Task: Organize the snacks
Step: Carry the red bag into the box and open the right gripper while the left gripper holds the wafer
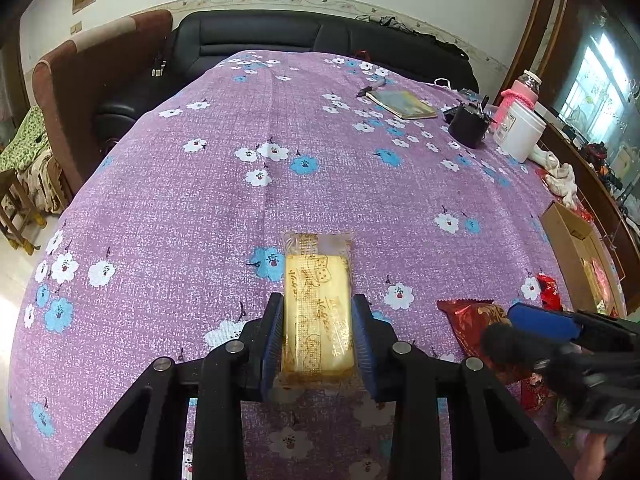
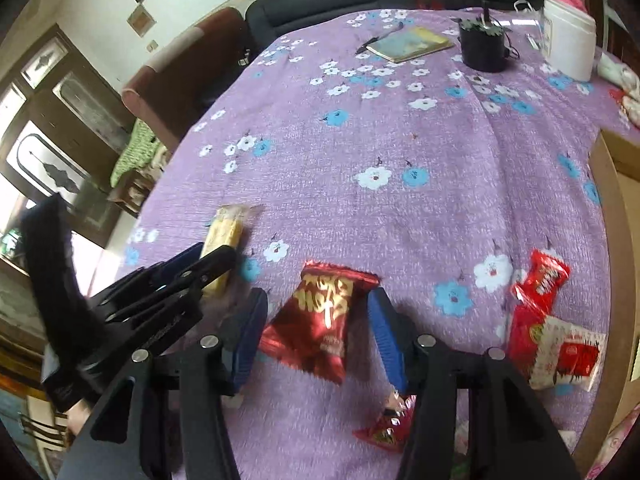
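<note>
My left gripper (image 1: 318, 306) is shut on a yellow wrapped cake bar (image 1: 318, 280), which it holds lengthwise just over the purple flowered tablecloth (image 1: 280, 140). The right wrist view shows that gripper (image 2: 216, 251) and the bar (image 2: 226, 230) at the left. My right gripper (image 2: 318, 304) stands open around a dark red snack bag (image 2: 320, 320) that lies on the cloth. Its left pad is clear of the bag and its right pad is at the bag's corner. The left wrist view shows the same bag (image 1: 472, 320) and a blue pad (image 1: 540, 322) of the right gripper.
More red and white snack packs (image 2: 560, 340) lie at the right, and one (image 2: 384, 430) lies under the right gripper. A cardboard box (image 1: 576, 248) sits at the table's right edge. A notebook (image 1: 402, 104), a black pot (image 1: 468, 124) and a white jar (image 1: 520, 130) stand at the far side.
</note>
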Tool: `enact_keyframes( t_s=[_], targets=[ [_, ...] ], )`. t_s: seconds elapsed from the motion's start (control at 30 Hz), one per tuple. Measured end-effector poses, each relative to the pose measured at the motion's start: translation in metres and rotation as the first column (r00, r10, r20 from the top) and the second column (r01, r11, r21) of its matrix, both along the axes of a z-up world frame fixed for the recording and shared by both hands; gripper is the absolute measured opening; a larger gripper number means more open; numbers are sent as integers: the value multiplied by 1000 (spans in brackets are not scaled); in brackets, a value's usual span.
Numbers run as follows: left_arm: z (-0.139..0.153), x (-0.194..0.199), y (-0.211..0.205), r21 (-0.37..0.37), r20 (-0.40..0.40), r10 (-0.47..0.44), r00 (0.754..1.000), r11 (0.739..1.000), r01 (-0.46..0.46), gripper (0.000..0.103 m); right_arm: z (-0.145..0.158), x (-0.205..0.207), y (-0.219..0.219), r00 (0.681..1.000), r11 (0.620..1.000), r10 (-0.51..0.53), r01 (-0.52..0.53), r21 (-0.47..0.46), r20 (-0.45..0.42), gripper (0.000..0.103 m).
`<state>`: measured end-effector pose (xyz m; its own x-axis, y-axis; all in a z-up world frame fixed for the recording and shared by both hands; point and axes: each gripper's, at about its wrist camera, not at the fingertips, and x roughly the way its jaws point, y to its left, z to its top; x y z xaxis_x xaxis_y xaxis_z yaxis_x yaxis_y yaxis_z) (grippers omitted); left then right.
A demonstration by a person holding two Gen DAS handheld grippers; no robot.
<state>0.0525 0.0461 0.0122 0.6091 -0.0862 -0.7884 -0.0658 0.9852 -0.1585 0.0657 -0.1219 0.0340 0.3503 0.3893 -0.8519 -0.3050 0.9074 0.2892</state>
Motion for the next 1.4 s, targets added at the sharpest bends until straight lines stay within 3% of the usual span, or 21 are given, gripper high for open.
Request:
enact_keyframes(
  t_s=[0.1, 0.17, 0.23, 0.37, 0.53, 0.77, 1.07, 1.4],
  targets=[
    [0, 1, -2, 8, 2, -3, 1000, 1000, 3, 35, -11, -6, 8, 1000, 999, 22, -23, -46, -8, 51],
    [0, 0, -3, 7, 5, -9, 1000, 1000, 9, 35, -10, -17, 8, 998, 995, 23, -17, -94, 55, 40],
    [1, -1, -6, 10, 12, -13, 1000, 1000, 13, 35, -11, -24, 4, 996, 996, 37, -30, -86, 80, 29],
    [5, -4, -12, 6, 49, -35, 998, 999, 35, 35, -3, -31, -12, 984, 999, 27, -22, -27, 178, 27],
    [15, -10, -21, 21, 120, -49, 992, 999, 47, 35, 12, -37, -38, 939, 999, -39, 36, 15, 343, 27],
    [23, -16, -38, 62, 190, -68, 979, 996, 57, 35, 20, -30, -55, 937, 990, -98, 56, 132, 335, 28],
    [31, -25, -58, 199, 276, -99, 956, 979, 44, 35, 22, -31, -59, 934, 984, -118, 65, 166, 336, 28],
    [33, -30, -63, 240, 303, -112, 946, 970, 38, 35, 22, -31, -60, 931, 984, -129, 78, 160, 342, 28]
  ],
)
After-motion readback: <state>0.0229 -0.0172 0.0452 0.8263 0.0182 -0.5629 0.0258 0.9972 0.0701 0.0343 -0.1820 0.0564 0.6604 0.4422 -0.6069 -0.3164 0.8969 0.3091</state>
